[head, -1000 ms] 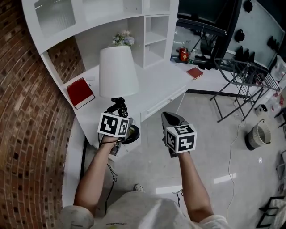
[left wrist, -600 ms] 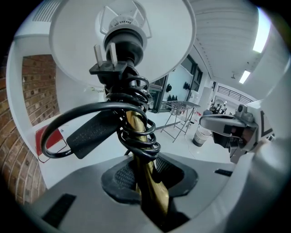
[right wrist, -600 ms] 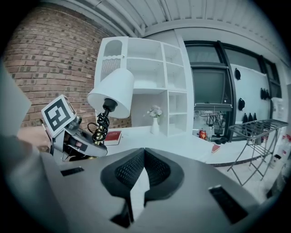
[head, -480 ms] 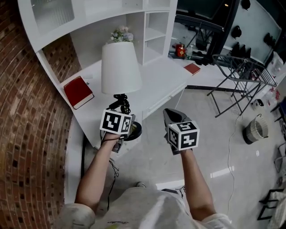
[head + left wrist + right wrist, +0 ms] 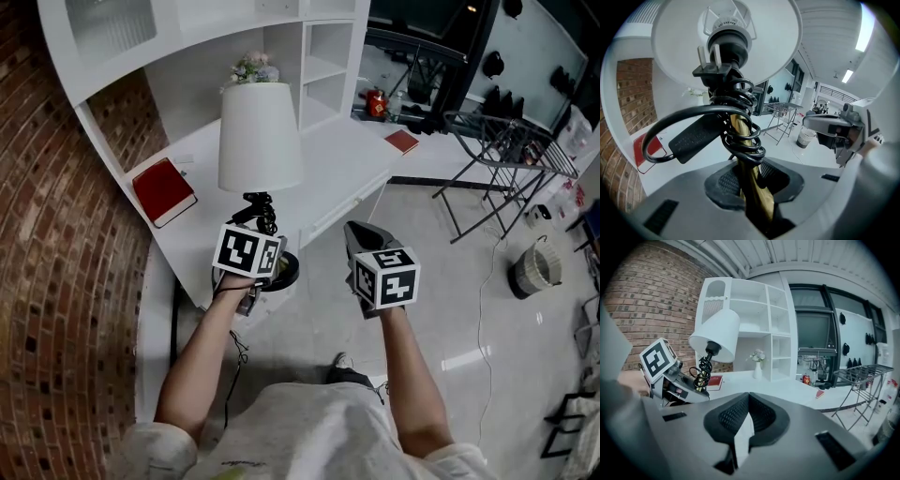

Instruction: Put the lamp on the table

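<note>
Mid-carry: gripping lamp (image 5: 260,136) by stem (image 5: 745,140) with left gripper (image 5: 750,183), base (image 5: 284,272) at bench's (image 5: 337,169) front edge, likely unseated. Carrying nothing in closed right gripper (image 5: 747,418). Next: push inward, lower flat, release.

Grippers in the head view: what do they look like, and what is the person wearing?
The left gripper and right gripper have smooth grey bodies with black, ribbed pads. Each carries a white cube printed with black square markers. The person wears a light grey short-sleeved shirt.
</note>
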Available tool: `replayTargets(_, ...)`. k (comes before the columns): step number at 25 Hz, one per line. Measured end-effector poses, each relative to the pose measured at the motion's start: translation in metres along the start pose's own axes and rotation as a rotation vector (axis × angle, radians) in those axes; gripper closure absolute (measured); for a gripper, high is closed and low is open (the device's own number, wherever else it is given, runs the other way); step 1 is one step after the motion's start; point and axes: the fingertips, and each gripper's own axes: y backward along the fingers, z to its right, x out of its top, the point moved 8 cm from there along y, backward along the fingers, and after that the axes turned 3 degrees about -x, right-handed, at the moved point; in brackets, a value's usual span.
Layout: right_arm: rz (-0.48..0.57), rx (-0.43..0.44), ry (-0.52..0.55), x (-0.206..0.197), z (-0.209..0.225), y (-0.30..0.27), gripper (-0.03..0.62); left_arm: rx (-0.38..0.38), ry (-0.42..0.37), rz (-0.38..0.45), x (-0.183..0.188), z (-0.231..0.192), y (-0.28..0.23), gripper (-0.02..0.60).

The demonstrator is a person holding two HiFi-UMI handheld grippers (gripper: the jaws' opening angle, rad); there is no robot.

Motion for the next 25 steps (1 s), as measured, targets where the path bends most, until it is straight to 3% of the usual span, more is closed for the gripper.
replayTargets(14,0.02,-0.008,-0.01,0.0,0.025,-0.018,0.589,-0.002,-0.036,-0.011,0.017,0.001,-0.028,0.479)
replayTargets(25,0.041,0.017,-0.05,0.0,0.093,-0.066,0.589,0.021,-0.043,-0.026,0.06,0.002,-0.091,0.479)
